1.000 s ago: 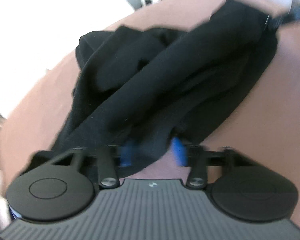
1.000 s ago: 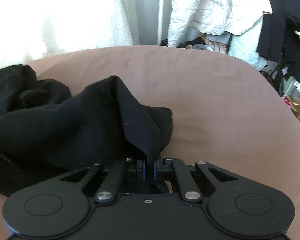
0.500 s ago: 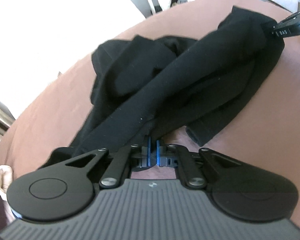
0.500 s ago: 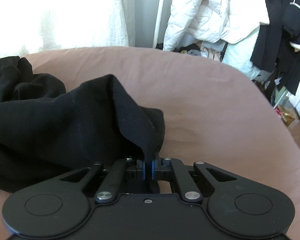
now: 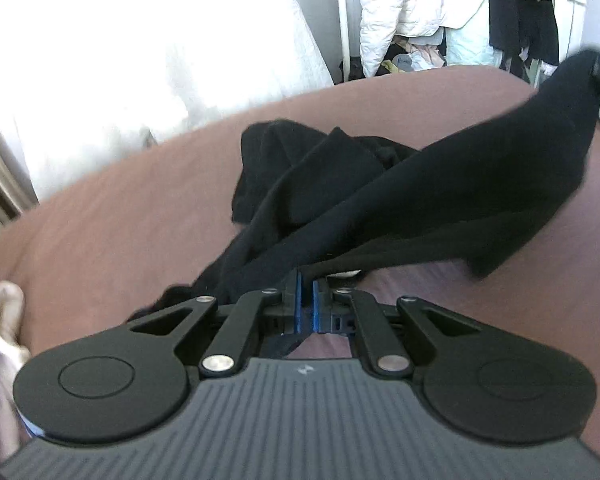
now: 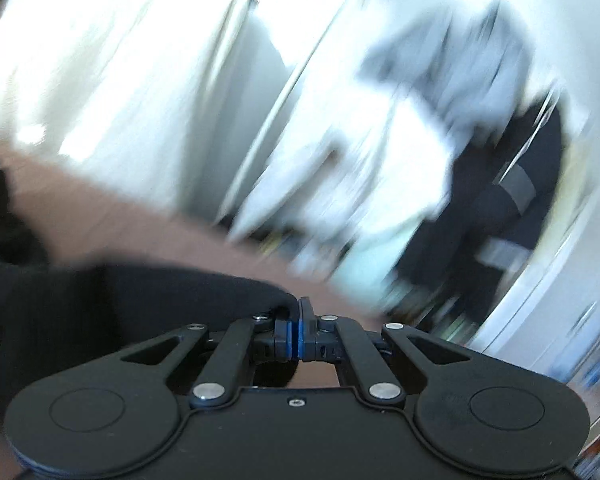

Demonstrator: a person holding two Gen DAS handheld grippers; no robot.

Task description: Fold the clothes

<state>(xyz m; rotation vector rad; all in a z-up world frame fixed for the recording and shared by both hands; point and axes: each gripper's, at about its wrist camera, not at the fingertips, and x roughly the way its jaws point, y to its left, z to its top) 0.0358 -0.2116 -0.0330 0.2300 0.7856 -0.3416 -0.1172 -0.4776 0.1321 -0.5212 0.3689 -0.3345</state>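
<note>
— Item one?
— Black garment [image 5: 440,196]. Spread across brown bedcover [image 5: 120,216], partly lifted clear of it. One stretch drawn taut between two held points; remainder heaped in folds toward far side of bed.

— Left gripper [image 5: 307,284]?
— Clamped on near edge of garment. Blue pads [image 5: 298,300] pressed together with thin fold of cloth between them.

— Right gripper [image 6: 299,312]?
— Clamped on another edge of same garment [image 6: 120,300]. Cloth bunched against tips, trailing off to left. Closing just completed, fabric caught between jaws. Seen from left wrist as dark blur at far upper right, at raised corner of garment.

— Surroundings?
— White curtain [image 5: 140,40], bright. White padded jacket [image 5: 412,4] hanging beyond bed. Dark clothes [image 5: 528,4] on rail beside it. Right wrist view heavily blurred; little else legible.
</note>
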